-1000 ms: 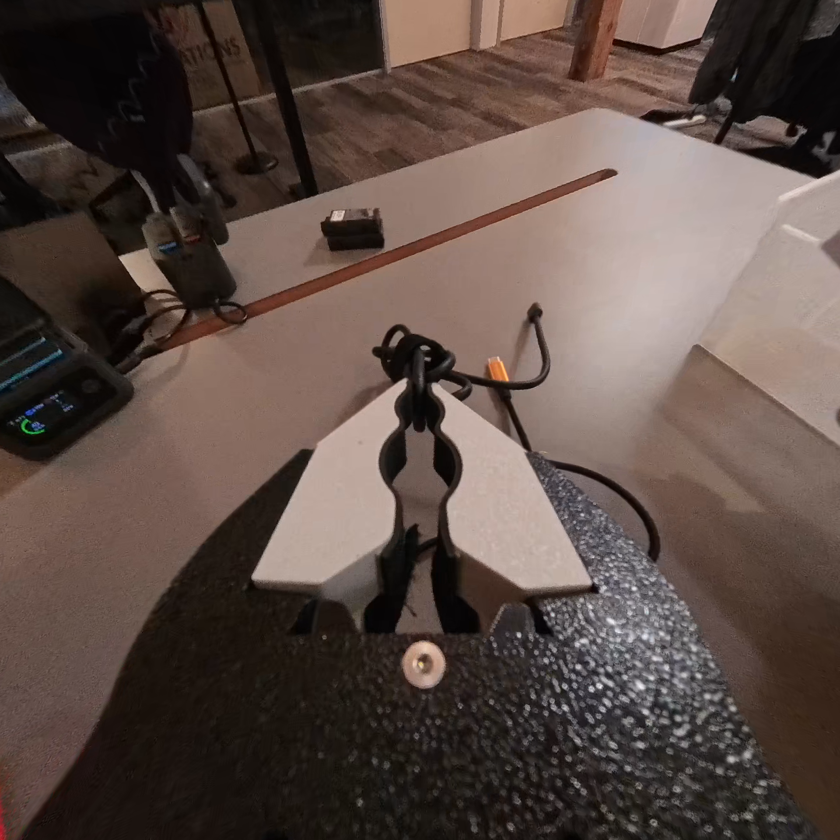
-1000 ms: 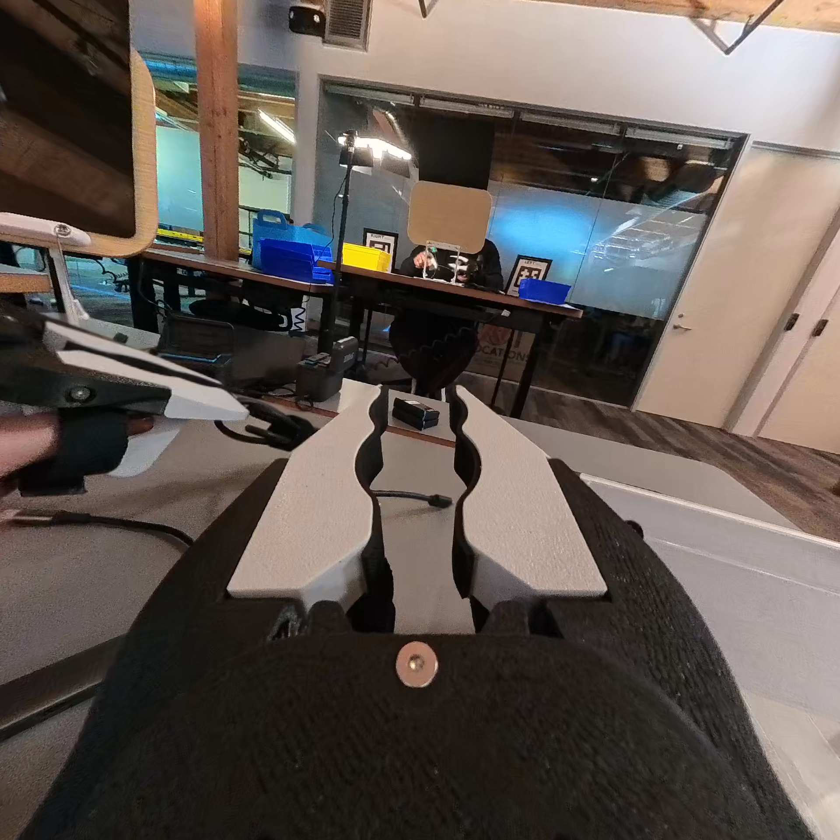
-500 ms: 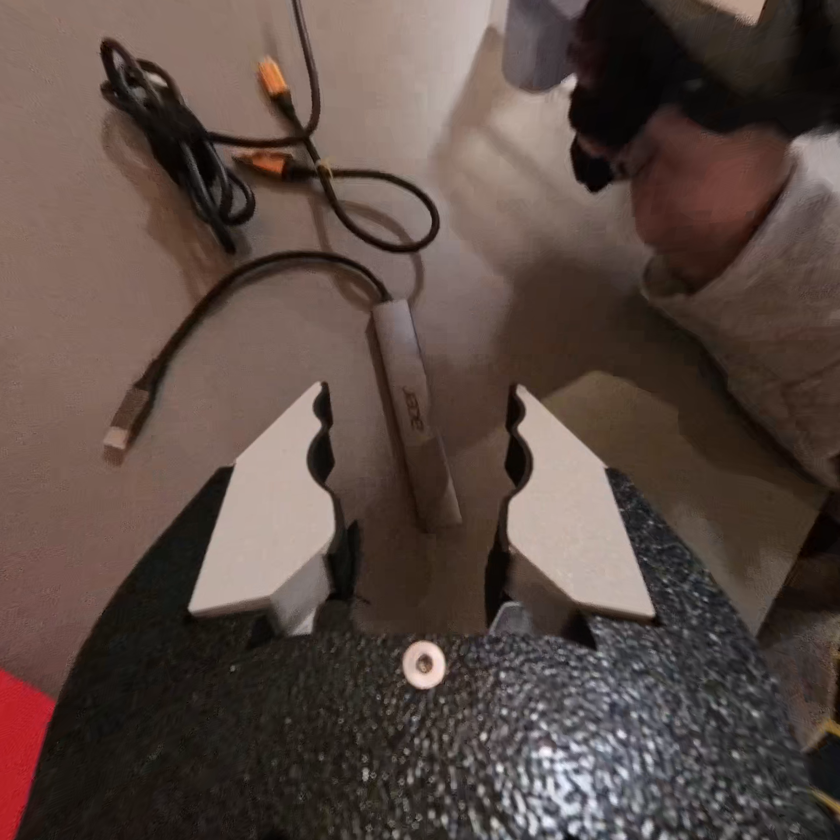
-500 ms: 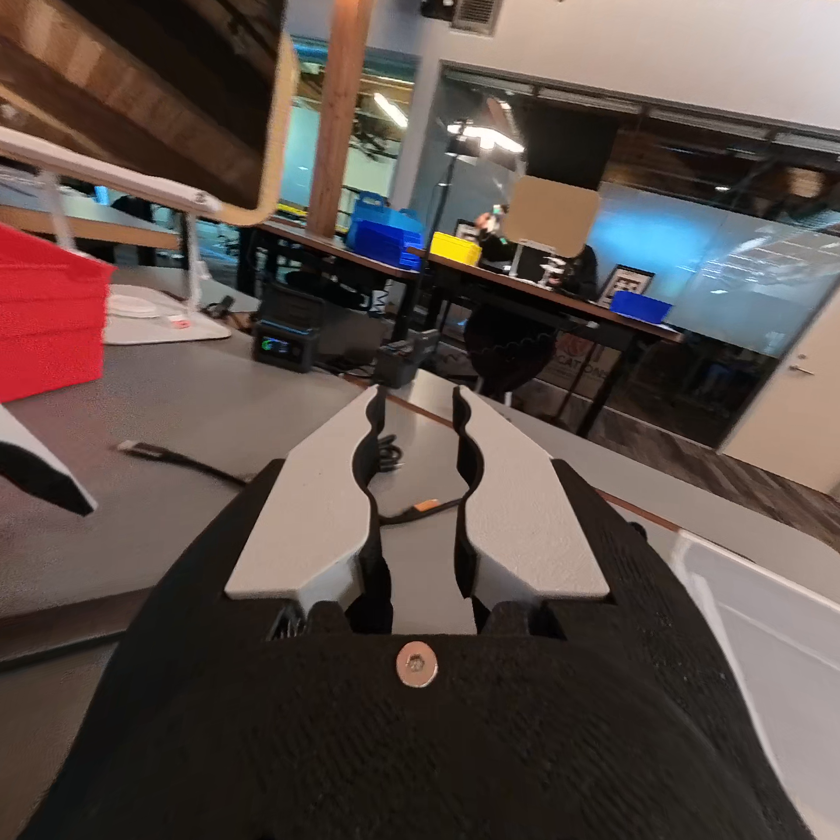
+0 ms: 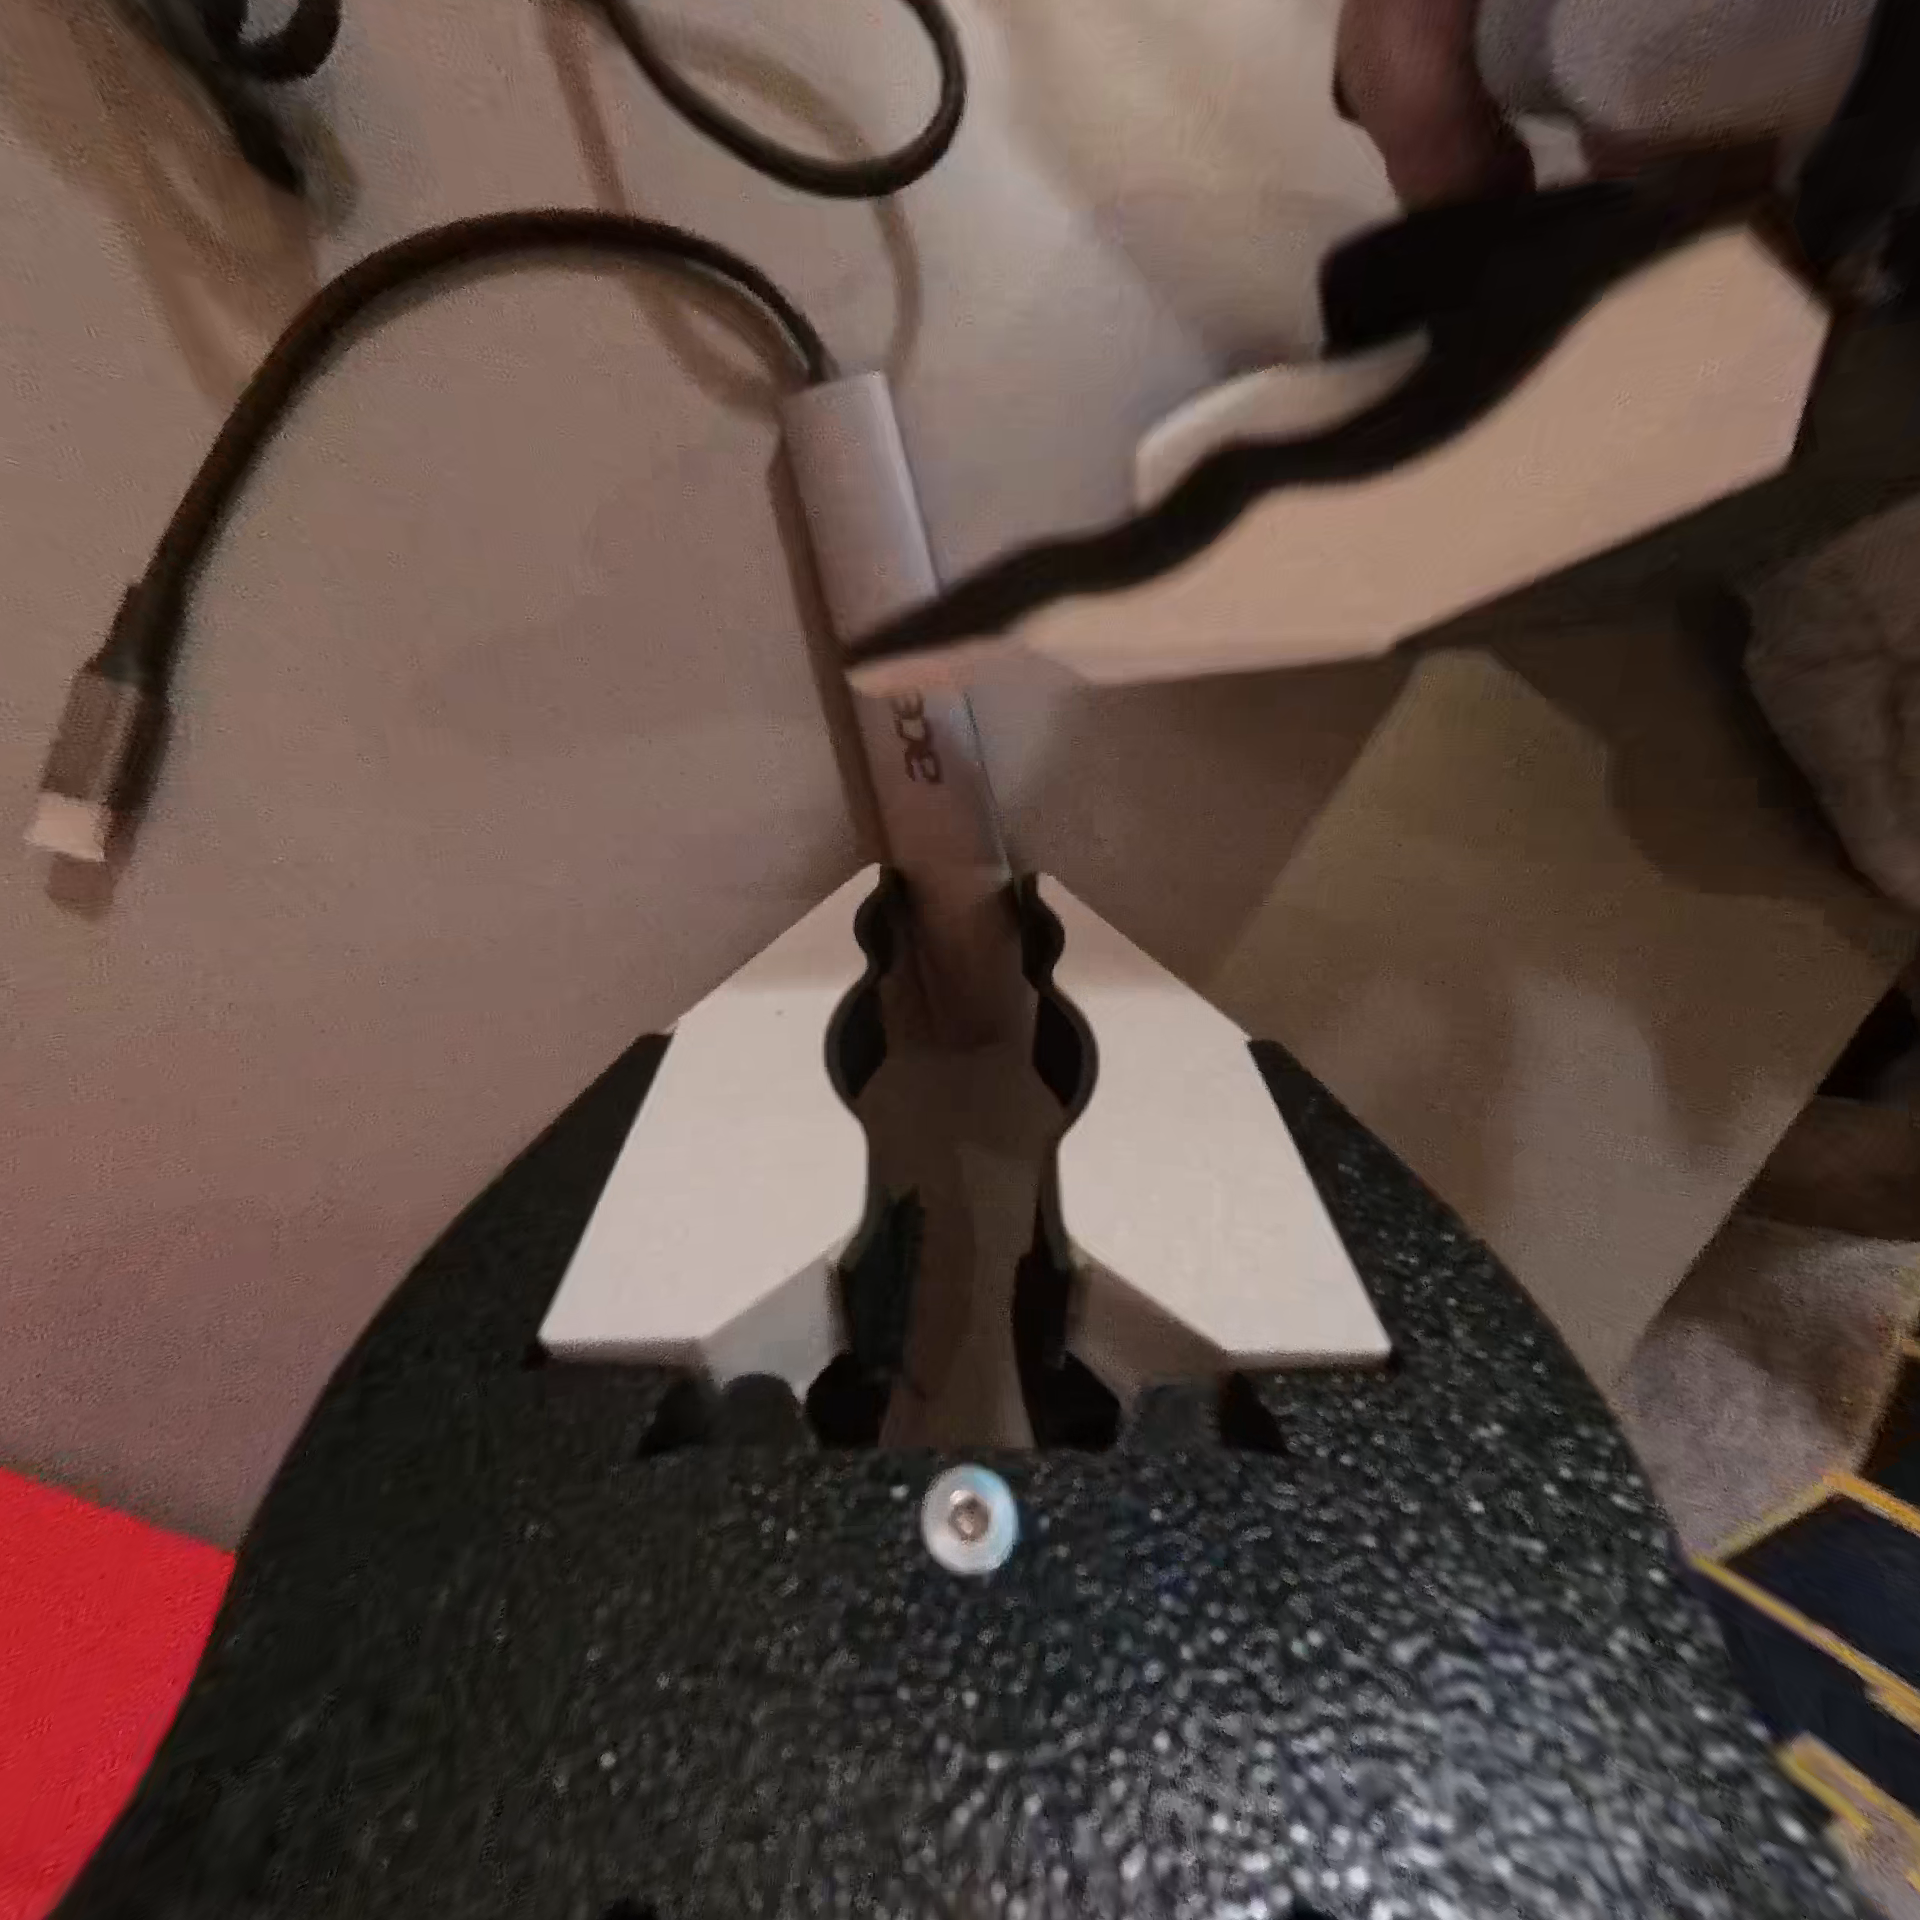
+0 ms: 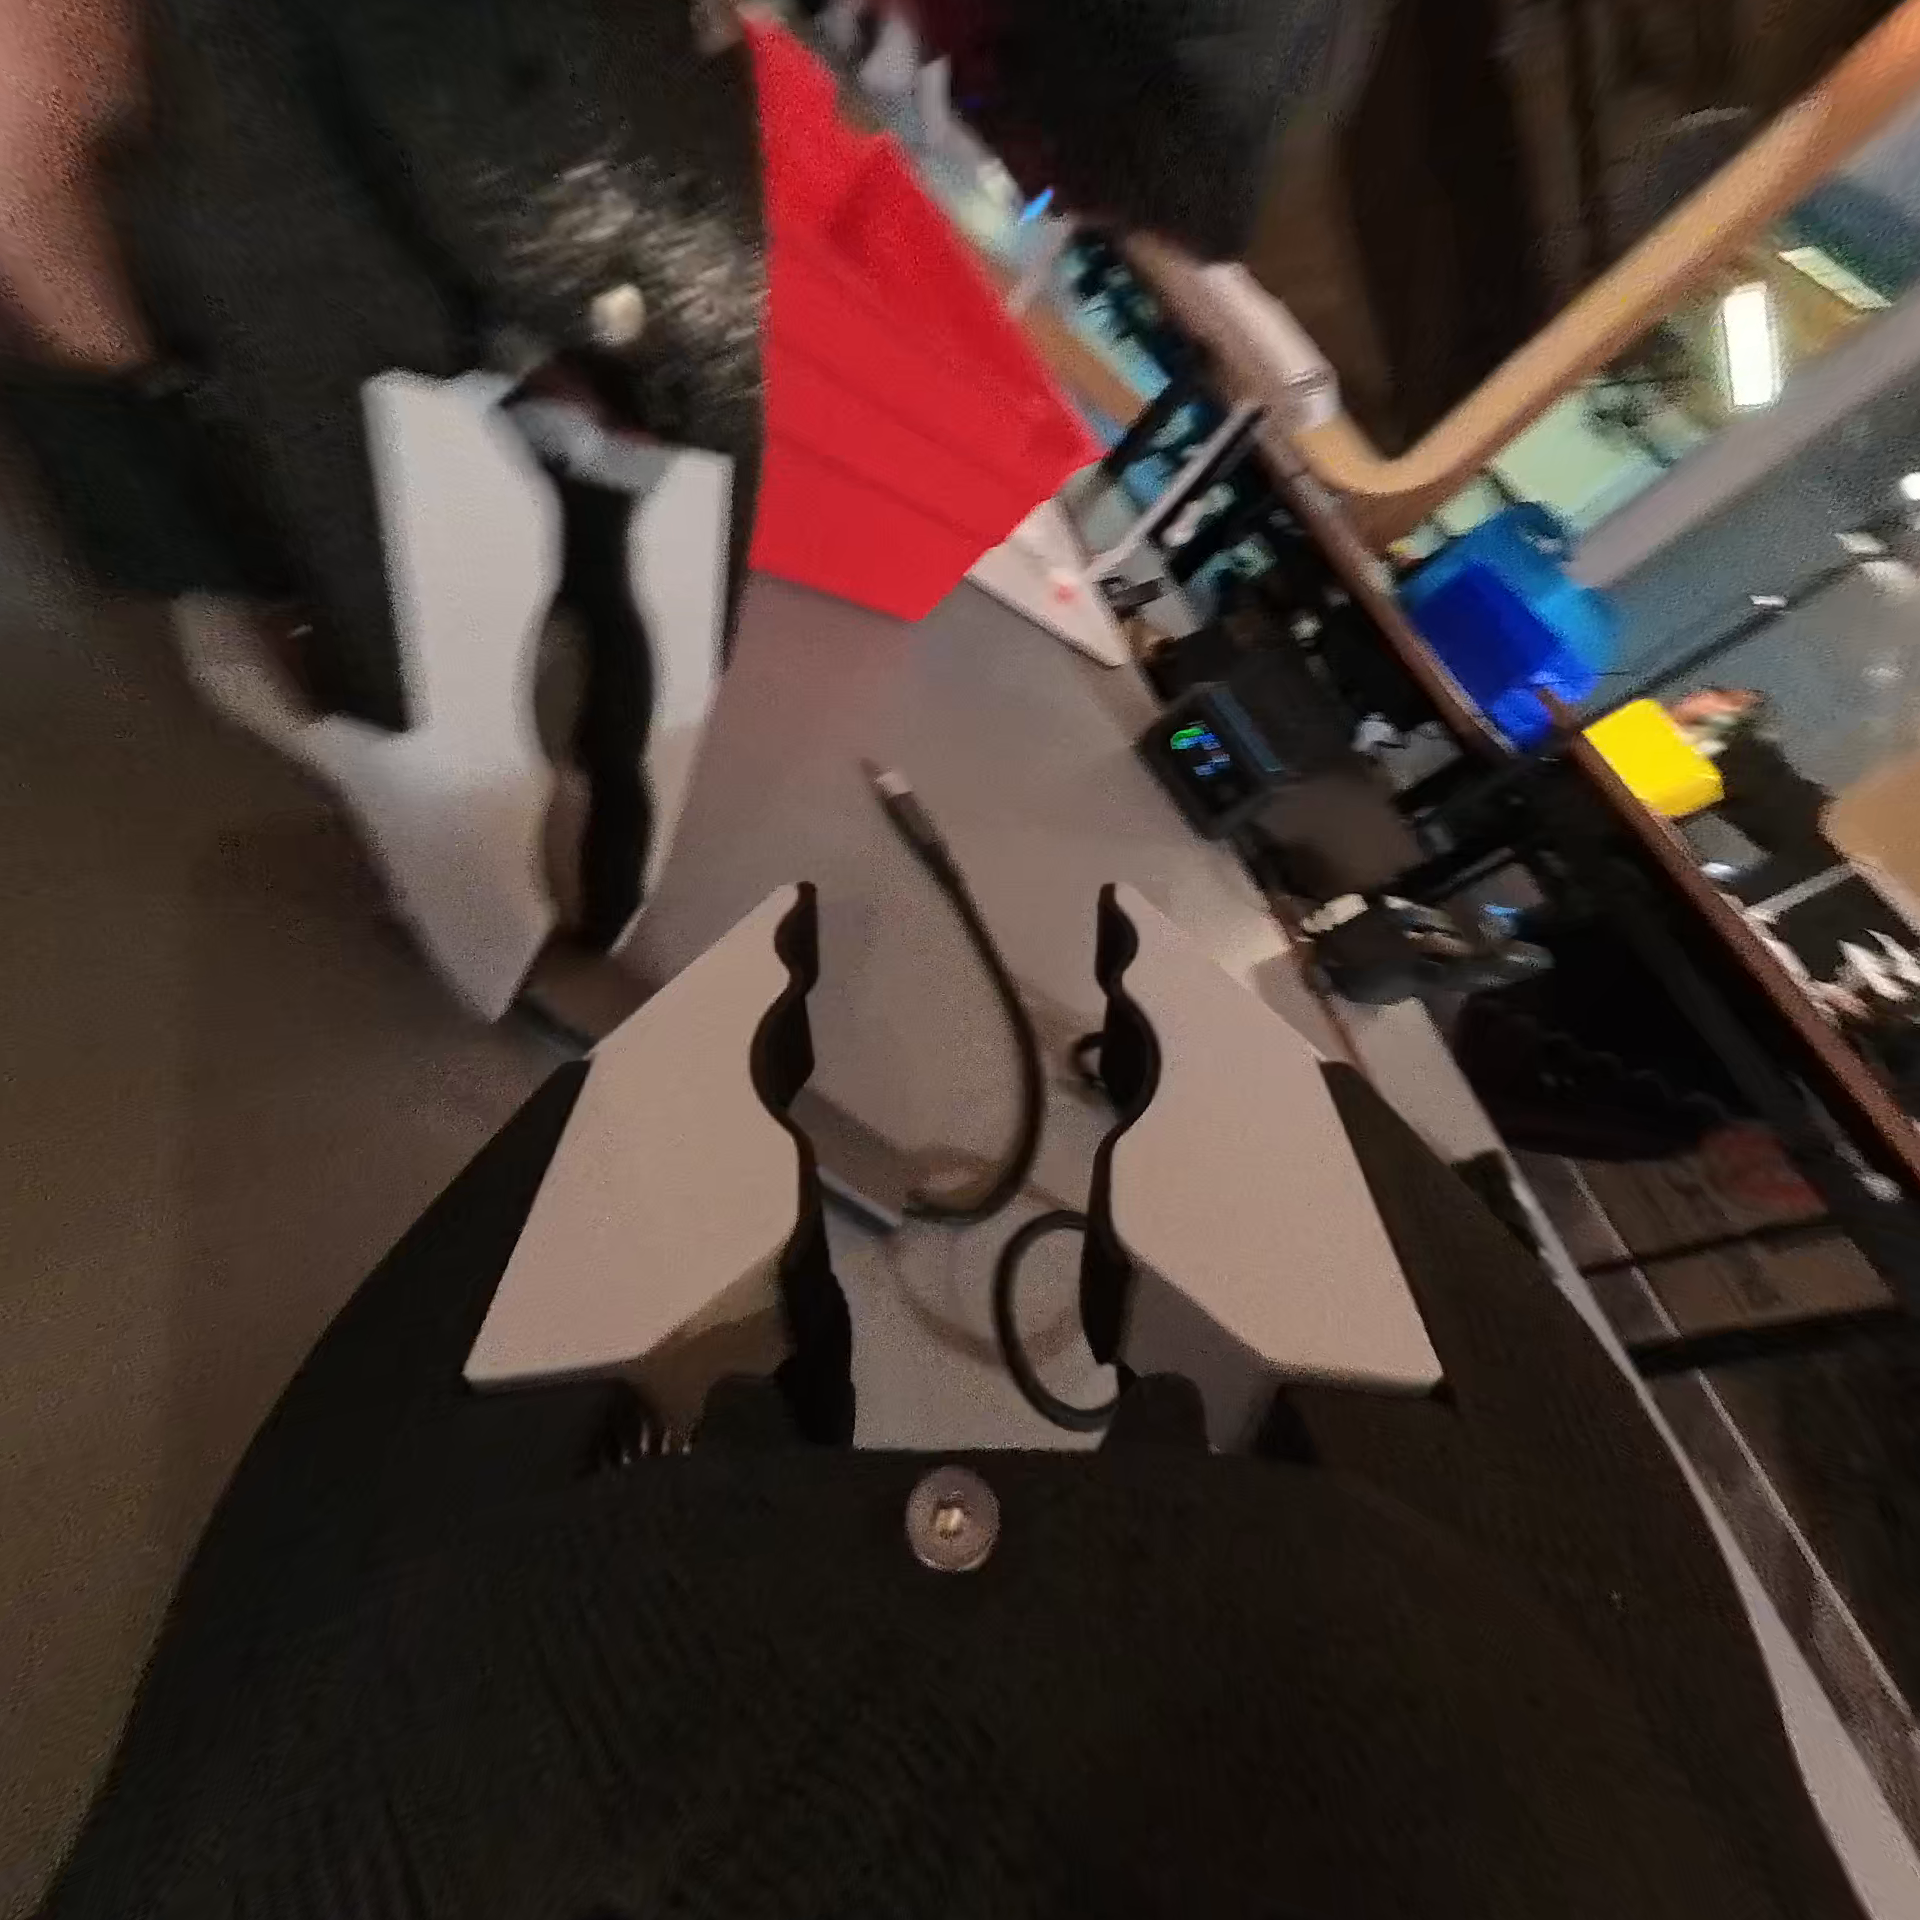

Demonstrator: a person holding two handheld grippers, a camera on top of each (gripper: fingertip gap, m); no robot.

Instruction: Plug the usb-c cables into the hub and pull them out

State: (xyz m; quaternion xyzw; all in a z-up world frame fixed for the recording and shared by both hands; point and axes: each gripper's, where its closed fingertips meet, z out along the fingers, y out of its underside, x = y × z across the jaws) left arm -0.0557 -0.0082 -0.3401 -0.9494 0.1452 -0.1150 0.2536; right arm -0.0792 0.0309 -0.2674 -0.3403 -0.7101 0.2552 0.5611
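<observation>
A silver hub (image 5: pixel 883 540) lies on the grey table (image 5: pixel 468 935), pointing away from me. Its black cable (image 5: pixel 499 239) curves left to a plug (image 5: pixel 73 821). My left gripper (image 5: pixel 956 894) is shut on the hub's near end. The right gripper's fingers (image 5: pixel 1403 540) reach in from the right, just over the hub's middle. In the right wrist view my right gripper (image 6: pixel 956 904) is open, with the hub's cable (image 6: pixel 1008 1039) and plug (image 6: pixel 894 779) lying between its fingers. The left gripper's fingers (image 6: pixel 447 582) show blurred at the upper left. Another black cable loop (image 5: pixel 831 156) lies beyond the hub.
A red bin (image 6: pixel 883 364) stands on the table behind the left gripper and shows at the bottom left of the left wrist view (image 5: pixel 94 1683). A dark power unit with a lit screen (image 6: pixel 1216 758) sits at the table's far edge. A person's sleeve (image 5: pixel 1849 748) is on the right.
My left gripper, open around the hub half a second ago, has shut on its near end. The right gripper has swung down over the hub and opened wider.
</observation>
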